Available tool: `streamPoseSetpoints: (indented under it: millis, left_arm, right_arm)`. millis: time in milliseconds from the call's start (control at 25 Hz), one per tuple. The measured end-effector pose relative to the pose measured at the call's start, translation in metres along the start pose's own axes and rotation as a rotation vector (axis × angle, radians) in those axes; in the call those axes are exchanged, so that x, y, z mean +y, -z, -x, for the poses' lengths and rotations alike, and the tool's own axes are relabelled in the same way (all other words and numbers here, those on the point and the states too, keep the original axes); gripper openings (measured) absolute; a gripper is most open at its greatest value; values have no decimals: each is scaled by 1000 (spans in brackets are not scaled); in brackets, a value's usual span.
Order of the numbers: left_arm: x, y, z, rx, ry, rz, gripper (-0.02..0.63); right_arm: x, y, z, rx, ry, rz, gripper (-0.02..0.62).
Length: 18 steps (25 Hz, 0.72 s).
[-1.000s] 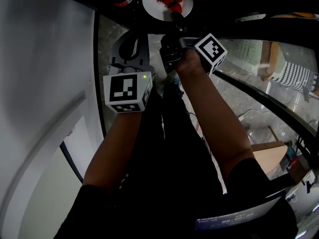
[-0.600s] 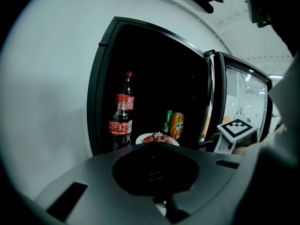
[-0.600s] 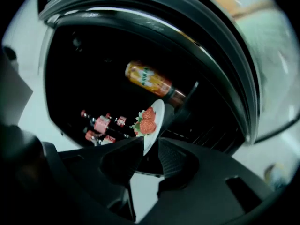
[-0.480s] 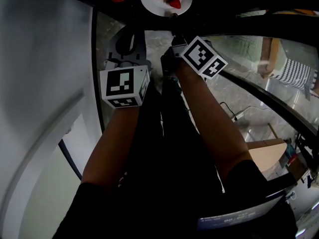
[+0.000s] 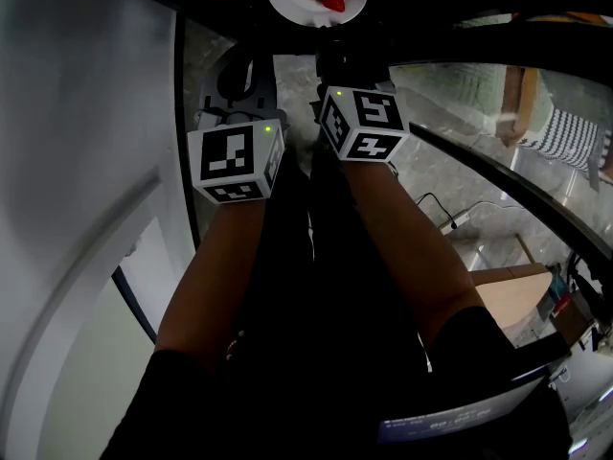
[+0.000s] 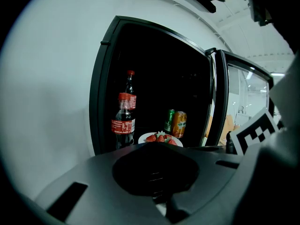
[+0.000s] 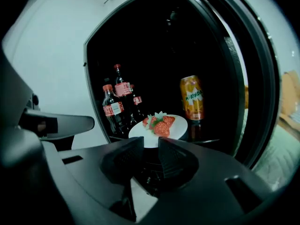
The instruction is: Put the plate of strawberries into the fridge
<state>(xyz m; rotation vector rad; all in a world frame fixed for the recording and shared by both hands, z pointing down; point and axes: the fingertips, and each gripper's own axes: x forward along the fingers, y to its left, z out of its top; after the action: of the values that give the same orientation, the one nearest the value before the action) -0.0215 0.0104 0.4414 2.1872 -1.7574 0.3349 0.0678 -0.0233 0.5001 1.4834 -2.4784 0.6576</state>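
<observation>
White round plate of red strawberries [image 7: 158, 125] rests inside the black fridge [image 6: 100, 83]. Right gripper [image 7: 149, 145] stands slightly parted, left gripper [image 6: 154, 175] closed, both empty. Placement looks done; shutting the glass door [image 6: 220, 100] comes next.

A plain white wall [image 5: 86, 161] filled the left side. To the right lay a glossy grey mottled stone floor [image 5: 450, 175] that caught pale reflections. Farther right stood a brown wooden frame [image 5: 518, 103] beside a black-and-white striped cushion [image 5: 567, 147], with a low tan wooden box [image 5: 512, 300] nearer. A bright ceiling strip light [image 6: 281, 74] glowed overhead.
</observation>
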Motion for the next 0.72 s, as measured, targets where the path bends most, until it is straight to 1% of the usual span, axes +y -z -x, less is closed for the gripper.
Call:
streamPoseSetpoints:
  millis: [80, 160, 520, 720]
  left_arm:
    - [0, 0, 0, -2, 0, -2, 2]
    - [0, 0, 1, -3, 0, -3, 2]
    - [5, 2, 3, 1, -6, -6, 2]
    - [7, 1, 1, 4, -4, -14, 2]
  right_arm:
    - [4, 2, -1, 4, -1, 68, 77]
    - [6, 6, -3, 13, -5, 91, 77]
    - [8, 11, -8, 21, -3, 108, 77]
    - [7, 5, -15, 13, -10, 78, 77]
